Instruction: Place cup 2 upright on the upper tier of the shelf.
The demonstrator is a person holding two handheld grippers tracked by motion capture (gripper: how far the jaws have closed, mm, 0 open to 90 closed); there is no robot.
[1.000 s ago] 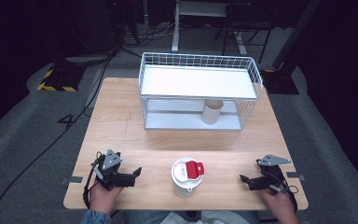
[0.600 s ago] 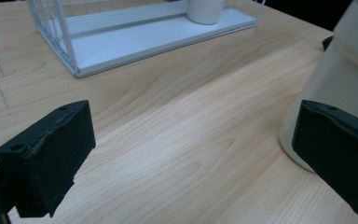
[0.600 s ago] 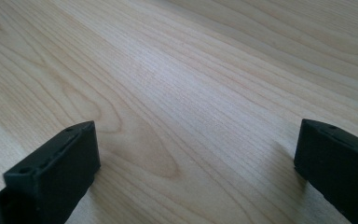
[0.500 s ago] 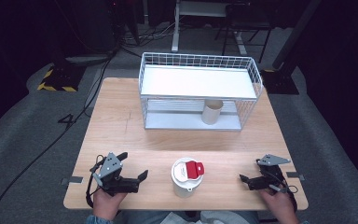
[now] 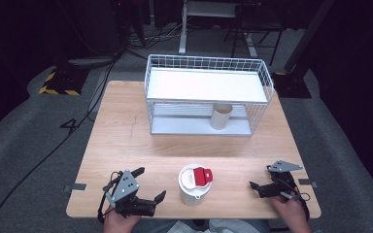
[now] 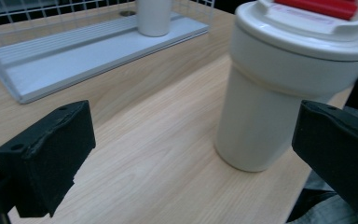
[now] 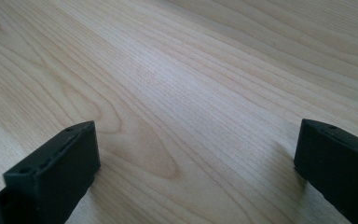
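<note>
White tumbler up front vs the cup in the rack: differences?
The white tumbler carries a lid with a red flap; the cup in the rack looks open-topped and plain beige. The tumbler stands on the bare table near its front edge, between the hand-held grippers; the cup sits on the wire rack's lower shelf. Both stand upright.

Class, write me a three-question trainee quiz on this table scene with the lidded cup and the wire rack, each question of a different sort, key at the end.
1. True or false: the left gripper is closed on the white cup.
2. What stands on the lower shelf of the wire rack? A) a plain white cup B) a bottle C) a bowl
3. What colour is the flap on the lid of the near cup?

Key: 1 false, its jaws are open beside the cup. 2 A. 3 red.
</note>
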